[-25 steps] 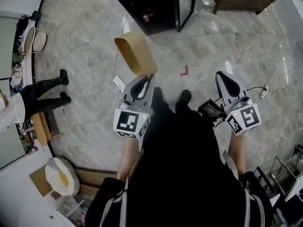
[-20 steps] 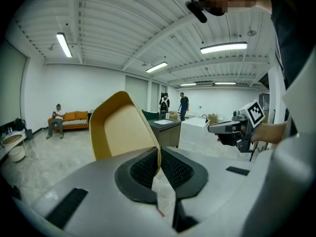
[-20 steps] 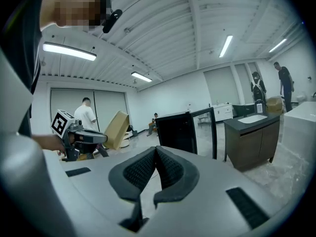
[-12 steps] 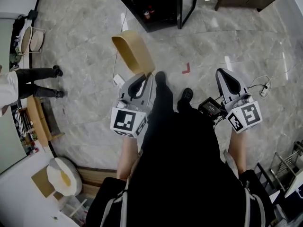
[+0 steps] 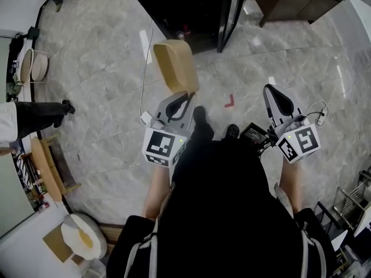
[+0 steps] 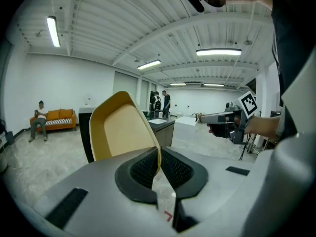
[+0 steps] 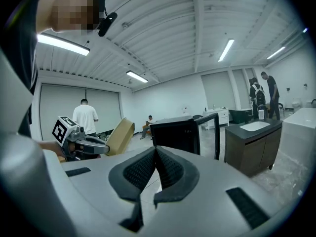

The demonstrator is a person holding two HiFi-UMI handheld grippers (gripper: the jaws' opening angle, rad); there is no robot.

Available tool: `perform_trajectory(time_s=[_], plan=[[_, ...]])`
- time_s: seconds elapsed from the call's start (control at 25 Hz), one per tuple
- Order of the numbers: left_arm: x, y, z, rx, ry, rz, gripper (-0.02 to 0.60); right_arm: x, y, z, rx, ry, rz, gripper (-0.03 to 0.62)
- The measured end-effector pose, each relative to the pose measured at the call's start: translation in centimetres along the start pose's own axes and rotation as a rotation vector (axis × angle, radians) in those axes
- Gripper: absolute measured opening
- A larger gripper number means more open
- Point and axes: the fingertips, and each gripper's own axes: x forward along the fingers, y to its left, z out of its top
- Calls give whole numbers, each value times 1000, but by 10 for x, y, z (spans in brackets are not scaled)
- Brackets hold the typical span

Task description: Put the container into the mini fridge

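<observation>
Standing open ahead, the mini fridge [image 5: 179,4] has its door [image 5: 232,13] swung aside, ready for loading. The tan container [image 5: 177,68] juts toward it, rim pinched in the left gripper [image 5: 184,100]; the right gripper [image 5: 277,97], pressed together on nothing, seems spare.

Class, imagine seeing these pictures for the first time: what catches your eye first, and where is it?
The tan container stands out, pinched by its rim in the left claw above the marble floor. Just ahead is the black mini fridge, door open. The right claw, off to the side, is shut and empty.
</observation>
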Motion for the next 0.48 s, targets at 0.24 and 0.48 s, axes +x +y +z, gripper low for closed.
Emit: perform_trajectory(time_s=[0.24, 0.48], plan=[[20, 51, 0, 39, 35, -89, 48, 52, 9, 17, 16, -33, -64, 18], [36, 84, -12, 45, 82, -189, 48, 70, 12, 13, 19, -11, -165, 18]])
